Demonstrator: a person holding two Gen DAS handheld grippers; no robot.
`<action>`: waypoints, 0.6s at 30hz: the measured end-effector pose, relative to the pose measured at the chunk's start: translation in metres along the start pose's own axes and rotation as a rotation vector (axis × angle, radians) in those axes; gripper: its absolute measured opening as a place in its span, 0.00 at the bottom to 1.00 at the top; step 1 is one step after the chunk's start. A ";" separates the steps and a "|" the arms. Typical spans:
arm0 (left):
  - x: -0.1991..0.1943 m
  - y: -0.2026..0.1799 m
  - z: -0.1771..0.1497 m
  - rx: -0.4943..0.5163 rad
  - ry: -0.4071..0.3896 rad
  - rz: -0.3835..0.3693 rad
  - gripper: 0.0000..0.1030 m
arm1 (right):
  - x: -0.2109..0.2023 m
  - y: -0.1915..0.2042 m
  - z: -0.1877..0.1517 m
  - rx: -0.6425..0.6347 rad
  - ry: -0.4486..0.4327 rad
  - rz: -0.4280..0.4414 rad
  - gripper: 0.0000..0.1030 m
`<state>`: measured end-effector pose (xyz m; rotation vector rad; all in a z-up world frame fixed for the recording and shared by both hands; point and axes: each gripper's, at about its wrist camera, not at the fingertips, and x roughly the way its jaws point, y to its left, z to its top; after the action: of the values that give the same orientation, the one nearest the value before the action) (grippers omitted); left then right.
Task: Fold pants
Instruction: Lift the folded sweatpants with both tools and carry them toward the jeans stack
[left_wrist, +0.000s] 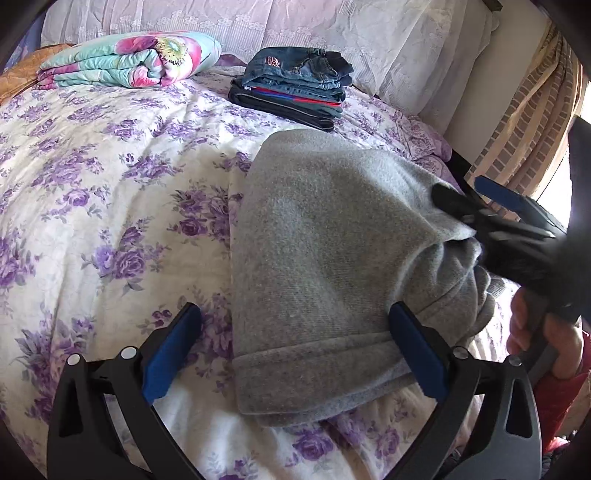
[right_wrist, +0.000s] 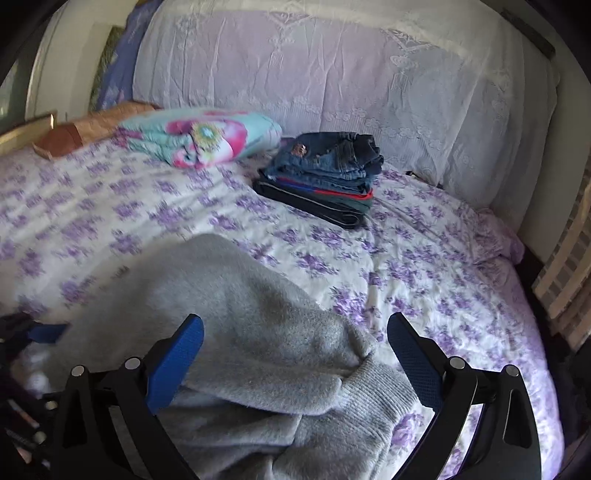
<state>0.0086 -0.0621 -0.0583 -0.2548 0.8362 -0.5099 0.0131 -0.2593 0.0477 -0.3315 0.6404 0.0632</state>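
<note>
Grey fleece pants lie folded in a thick bundle on the floral quilt, with a cuffed edge nearest me. My left gripper is open. Its right finger rests against the bundle's near edge, and its left finger is over bare quilt. In the right wrist view the same pants lie bunched beneath and between the wide-apart fingers of my open right gripper. From the left wrist view, the right gripper touches the bundle's right end, held by a person's hand.
A stack of folded jeans and dark trousers sits near the lace-covered headboard. A rolled floral blanket lies to its left. A curtain hangs past the bed's right edge.
</note>
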 end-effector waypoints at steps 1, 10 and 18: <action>-0.002 0.002 0.001 -0.005 0.007 -0.012 0.96 | -0.005 -0.010 -0.002 0.040 -0.002 0.039 0.97; -0.008 0.028 0.002 -0.094 0.068 -0.118 0.96 | -0.019 -0.067 -0.061 0.288 0.082 0.194 0.97; 0.002 0.028 0.011 -0.123 0.131 -0.187 0.95 | 0.027 -0.084 -0.105 0.614 0.238 0.506 0.97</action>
<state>0.0271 -0.0396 -0.0642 -0.4184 0.9783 -0.6558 -0.0127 -0.3743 -0.0233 0.4282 0.9314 0.3067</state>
